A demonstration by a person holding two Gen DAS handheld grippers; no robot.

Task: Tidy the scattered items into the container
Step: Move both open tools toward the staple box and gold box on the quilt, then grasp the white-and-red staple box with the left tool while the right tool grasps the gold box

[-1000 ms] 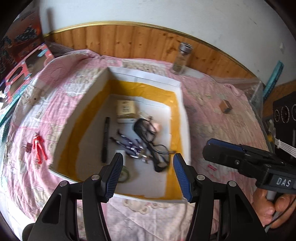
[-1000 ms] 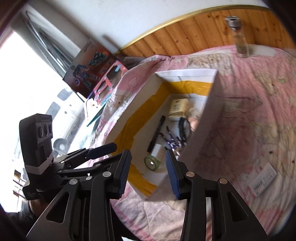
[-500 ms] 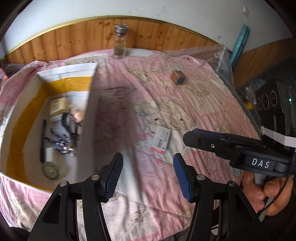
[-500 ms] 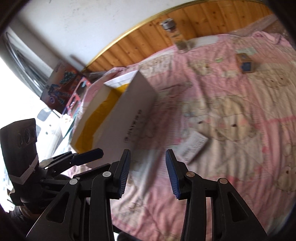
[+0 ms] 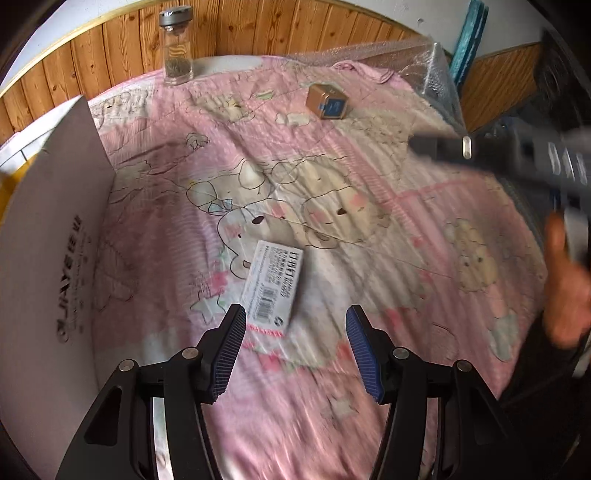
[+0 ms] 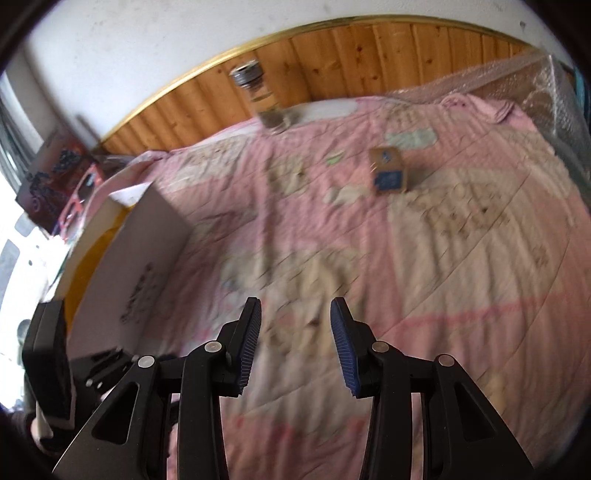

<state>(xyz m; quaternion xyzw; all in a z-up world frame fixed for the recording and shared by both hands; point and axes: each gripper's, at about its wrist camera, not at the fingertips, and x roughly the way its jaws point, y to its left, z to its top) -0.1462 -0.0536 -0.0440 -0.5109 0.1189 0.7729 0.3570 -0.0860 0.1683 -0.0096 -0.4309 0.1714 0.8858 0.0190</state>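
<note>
A flat white packet with a barcode (image 5: 274, 282) lies on the pink quilt just ahead of my open left gripper (image 5: 295, 350), slightly left of its middle. A small brown and blue box (image 5: 328, 101) (image 6: 388, 173) rests farther back on the quilt. The white cardboard container (image 5: 51, 236) (image 6: 125, 266) stands at the left, only its outer wall showing. My right gripper (image 6: 295, 345) hangs open above bare quilt, nothing between its fingers. The right gripper's body (image 5: 517, 155) shows blurred at the right of the left wrist view, with a hand (image 5: 565, 288) under it.
A glass jar with a metal lid (image 5: 176, 44) (image 6: 260, 99) stands at the back by the wooden wall panel (image 5: 295, 33). Bubble wrap (image 5: 424, 62) lies at the back right. A red toy box (image 6: 55, 177) sits beyond the container at the far left.
Both views have swung right, away from the container's inside and over the quilt. The barcode packet is now close before the left gripper; the brown box has come nearer in the right view.
</note>
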